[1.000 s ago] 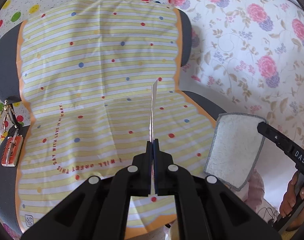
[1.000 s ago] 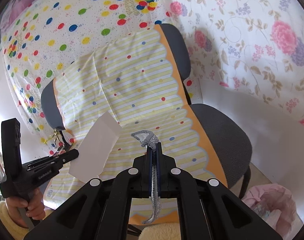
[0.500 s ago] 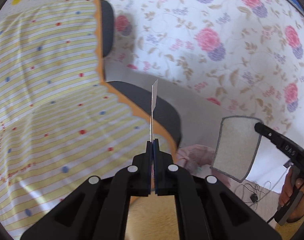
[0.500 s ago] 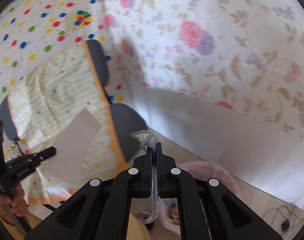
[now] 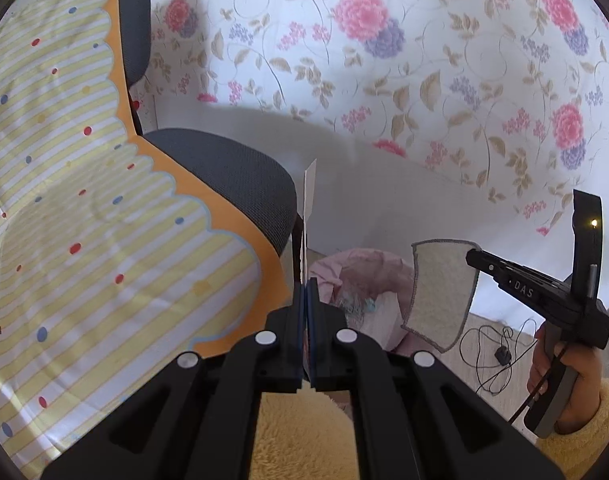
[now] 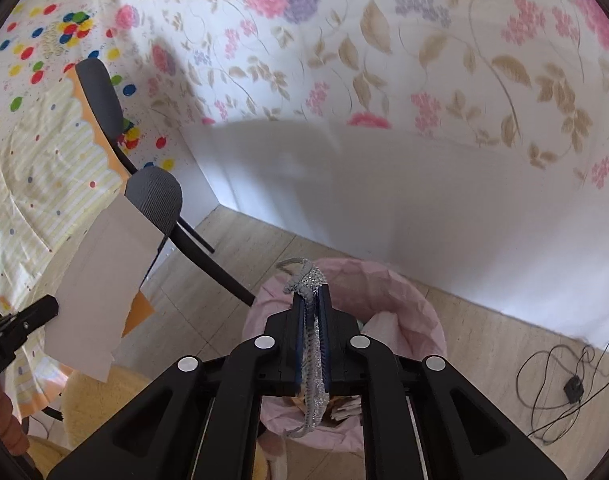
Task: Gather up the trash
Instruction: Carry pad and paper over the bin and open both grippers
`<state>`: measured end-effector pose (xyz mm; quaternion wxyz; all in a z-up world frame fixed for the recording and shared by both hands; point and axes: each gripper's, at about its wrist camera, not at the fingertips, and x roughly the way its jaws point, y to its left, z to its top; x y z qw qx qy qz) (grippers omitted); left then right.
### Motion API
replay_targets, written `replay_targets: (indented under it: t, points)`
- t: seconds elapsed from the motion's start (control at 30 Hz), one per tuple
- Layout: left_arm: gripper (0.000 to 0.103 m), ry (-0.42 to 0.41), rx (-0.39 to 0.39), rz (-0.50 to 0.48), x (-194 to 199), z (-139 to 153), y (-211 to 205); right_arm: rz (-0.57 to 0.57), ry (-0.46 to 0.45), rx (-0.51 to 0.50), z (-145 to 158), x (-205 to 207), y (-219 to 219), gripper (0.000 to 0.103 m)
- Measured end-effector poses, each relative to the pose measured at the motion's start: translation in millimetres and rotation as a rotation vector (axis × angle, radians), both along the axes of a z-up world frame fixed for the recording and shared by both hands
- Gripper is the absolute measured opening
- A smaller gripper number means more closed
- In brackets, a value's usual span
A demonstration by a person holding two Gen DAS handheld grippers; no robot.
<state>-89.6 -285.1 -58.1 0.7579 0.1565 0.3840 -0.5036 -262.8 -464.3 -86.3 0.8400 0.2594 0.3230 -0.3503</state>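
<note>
- pink-lined bin (image 6: 404,304) on wood-look floor (image 6: 484,320), close to the floral wall (image 6: 384,60)
- right gripper (image 6: 312,300) over the bin, jaws opening, grey-edged cloth (image 6: 310,344) between them
- left gripper (image 5: 306,292) left of bin, clamped on white card (image 5: 308,196)
- chair with striped cover (image 5: 104,200) left of bin, black cable (image 6: 564,384) on the floor to its right

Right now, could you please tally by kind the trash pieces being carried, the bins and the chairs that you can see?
Paper sheet, in the left gripper: 1
Grey-edged cloth, in the opening right gripper: 1
Pink-lined bin: 1
Chair: 1
Total: 4
</note>
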Motion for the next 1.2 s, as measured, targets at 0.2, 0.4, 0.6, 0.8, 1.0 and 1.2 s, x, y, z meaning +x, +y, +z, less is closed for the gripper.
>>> replay_targets:
  t: [0.2, 0.4, 0.6, 0.8, 1.0, 1.2]
  points:
    - [0.000, 0.007, 0.035, -0.025, -5.3, -10.6, -6.0, 0.013, -0.005, 0.001, 0.3, -3.7, 2.3, 0.014]
    - [0.000, 0.001, 0.042, -0.038, -8.7, -10.7, -8.1, 0.022, 0.015, -0.021, 6.0, -4.9, 6.1, 0.038]
    - [0.000, -0.009, 0.046, -0.028, -10.3, -10.8, -8.8, 0.033, 0.022, -0.050, 13.8, -4.3, 13.5, 0.038]
    - [0.000, -0.013, 0.050, -0.022, -8.3, -10.9, -6.0, 0.044, -0.026, 0.013, 14.9, -5.2, 11.0, 0.049]
    - [0.000, -0.016, 0.053, -0.020, -5.9, -11.0, -4.5, 0.058, -0.105, 0.096, 16.4, -6.7, 8.5, 0.067]
    - [0.000, -0.019, 0.057, -0.022, -5.3, -11.8, -6.4, 0.032, 0.002, 0.114, 9.7, -0.2, 9.2, 0.067]
